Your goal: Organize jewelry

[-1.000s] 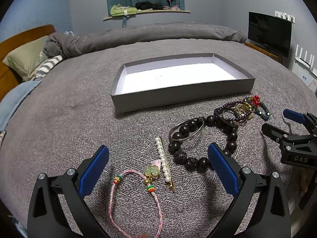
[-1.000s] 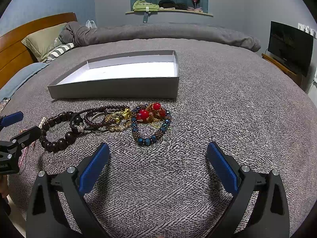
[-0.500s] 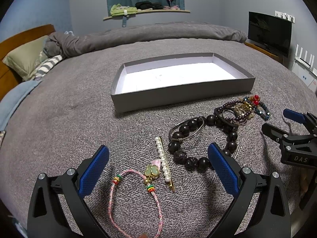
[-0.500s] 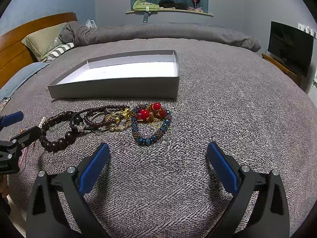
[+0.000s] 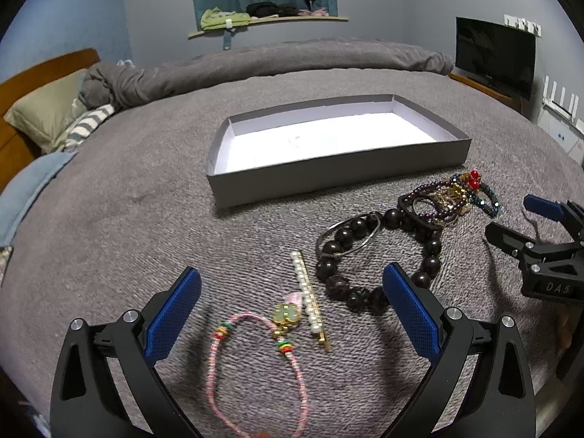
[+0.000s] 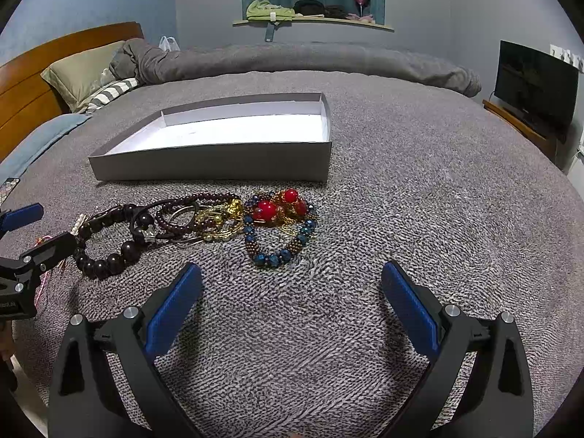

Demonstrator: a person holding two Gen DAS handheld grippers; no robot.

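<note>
A shallow grey box (image 5: 339, 175) with a white floor lies open on the bed. In front of it the jewelry is strewn: a pink cord bracelet (image 5: 255, 372), a pearl hair clip (image 5: 308, 297) touching its green charm, a dark wooden bead bracelet (image 5: 379, 255), and a tangled heap of purple, gold, red and blue beads (image 6: 255, 219).

Bed, grey blanket (image 6: 419, 189): shallow grey box (image 6: 219, 160) rests on it; nearer lie dark bead bracelet (image 5: 368, 259), pearl hairpin (image 5: 306, 292), pink cord bracelet (image 5: 255, 368), blue bead bracelet (image 6: 281, 244).
</note>
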